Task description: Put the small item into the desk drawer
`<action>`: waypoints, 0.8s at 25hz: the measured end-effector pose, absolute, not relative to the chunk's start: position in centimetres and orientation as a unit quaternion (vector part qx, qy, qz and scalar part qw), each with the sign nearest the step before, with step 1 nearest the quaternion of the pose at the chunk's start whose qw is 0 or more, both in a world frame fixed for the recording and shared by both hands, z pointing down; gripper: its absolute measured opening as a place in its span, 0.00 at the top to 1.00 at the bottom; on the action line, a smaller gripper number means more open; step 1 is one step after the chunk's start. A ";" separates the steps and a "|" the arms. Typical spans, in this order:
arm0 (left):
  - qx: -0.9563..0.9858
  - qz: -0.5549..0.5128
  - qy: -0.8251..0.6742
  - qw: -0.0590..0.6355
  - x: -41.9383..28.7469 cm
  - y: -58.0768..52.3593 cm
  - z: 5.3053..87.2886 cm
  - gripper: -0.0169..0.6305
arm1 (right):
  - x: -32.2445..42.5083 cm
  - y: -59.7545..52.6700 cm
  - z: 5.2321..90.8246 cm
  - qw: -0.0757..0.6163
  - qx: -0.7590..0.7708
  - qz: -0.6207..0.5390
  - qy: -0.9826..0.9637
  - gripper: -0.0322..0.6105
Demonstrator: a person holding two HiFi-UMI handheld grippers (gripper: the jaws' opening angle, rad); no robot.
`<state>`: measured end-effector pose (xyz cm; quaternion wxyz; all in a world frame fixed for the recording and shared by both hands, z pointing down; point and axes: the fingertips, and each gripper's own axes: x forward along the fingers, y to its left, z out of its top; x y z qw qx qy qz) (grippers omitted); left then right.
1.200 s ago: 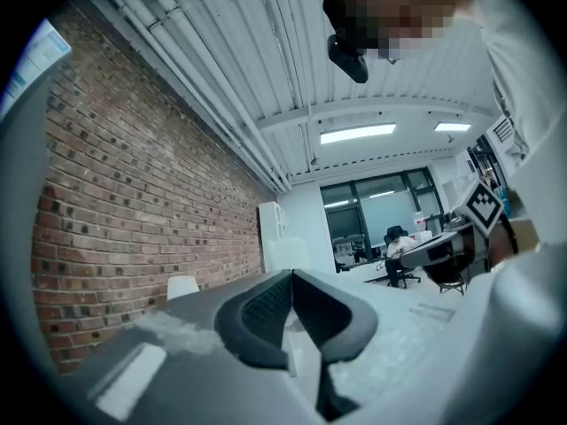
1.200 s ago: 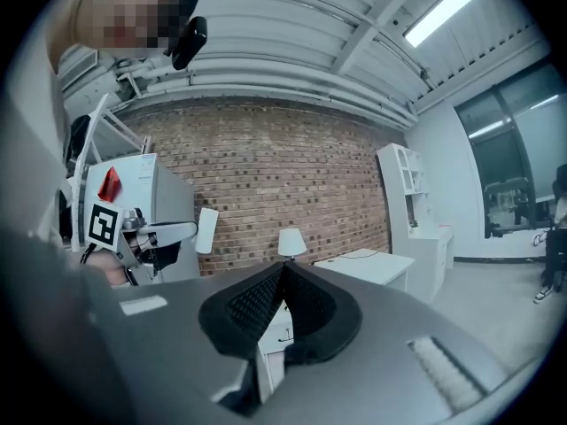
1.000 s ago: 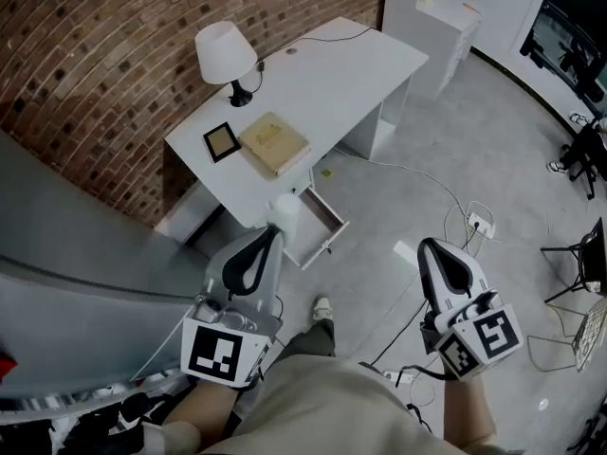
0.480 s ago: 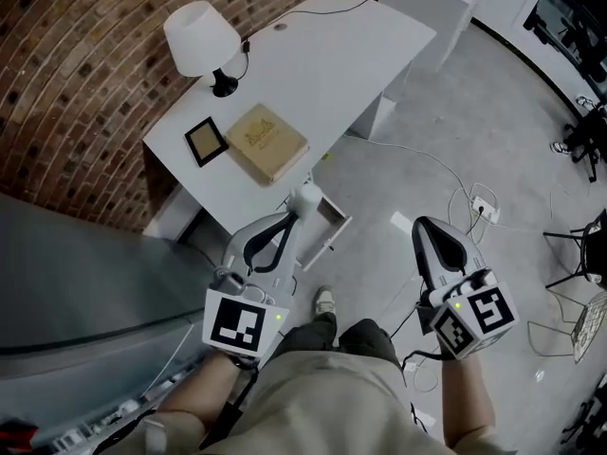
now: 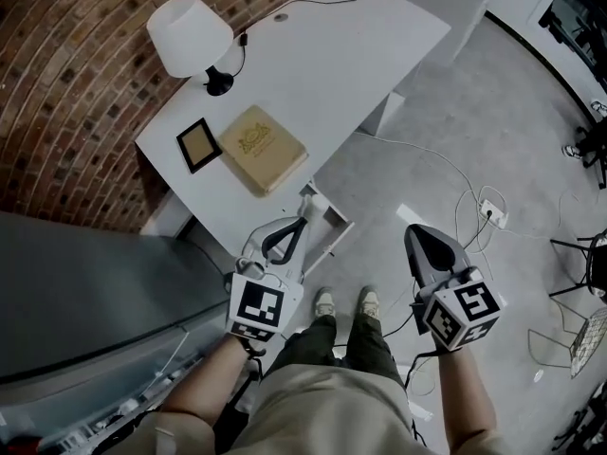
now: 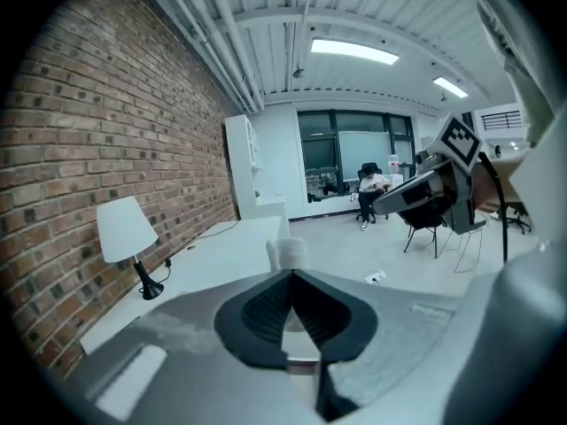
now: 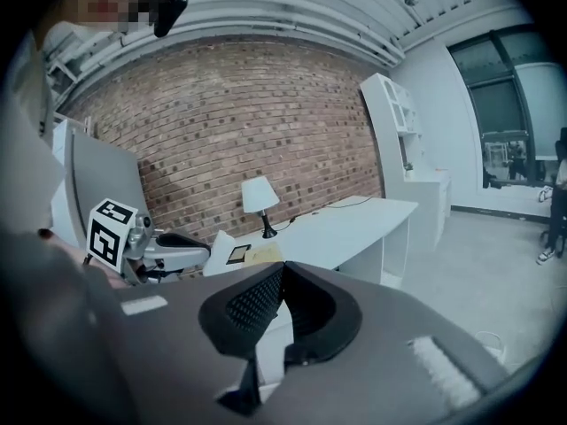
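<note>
My left gripper (image 5: 301, 219) is shut on a small white item (image 5: 308, 198) that sticks out past its jaw tips. In the head view it hangs at the desk's front edge, just above the open drawer (image 5: 334, 224), which it partly hides. In the left gripper view the white item (image 6: 286, 253) shows between the shut tips of the left gripper (image 6: 291, 275). My right gripper (image 5: 412, 232) is shut with nothing in it, out over the floor to the right of the drawer. Its own view shows the right gripper (image 7: 282, 269) closed, with the left gripper (image 7: 168, 248) off to the left.
On the white desk (image 5: 351, 55) stand a white lamp (image 5: 190, 34), a dark picture frame (image 5: 199, 144) and a tan book (image 5: 263, 148). A brick wall (image 5: 66, 83) runs behind. Cables and a power strip (image 5: 492, 212) lie on the floor at right. My feet (image 5: 346, 303) are below the drawer.
My left gripper has moved forward with the white item, from short of the drawer to over it. The right gripper has shifted slightly left. My second foot has come into view.
</note>
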<state>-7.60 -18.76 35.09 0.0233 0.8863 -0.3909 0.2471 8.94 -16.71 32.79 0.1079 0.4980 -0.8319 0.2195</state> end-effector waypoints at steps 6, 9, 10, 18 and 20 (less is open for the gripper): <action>0.874 0.288 -0.386 0.061 -6.1 -21.1 42.0 0.96 | 10.2 -20.2 37.9 0.116 0.477 0.249 -0.835 0.95; 0.865 0.313 -0.385 0.077 -5.8 -21.8 46.1 0.96 | 10.9 -21.7 40.7 0.113 0.471 0.267 -0.833 0.95; 0.862 0.321 -0.385 0.082 -5.7 -21.9 47.4 0.96 | 11.0 -22.1 41.7 0.114 0.469 0.272 -0.833 0.95; 0.839 0.378 -0.377 0.107 -5.7 -22.9 59.7 0.96 | 11.0 -23.8 51.6 0.135 0.434 0.302 -0.838 0.95; 0.834 0.390 -0.374 0.114 -5.8 -23.1 63.2 0.96 | 11.0 -23.9 54.6 0.143 0.428 0.308 -0.838 0.95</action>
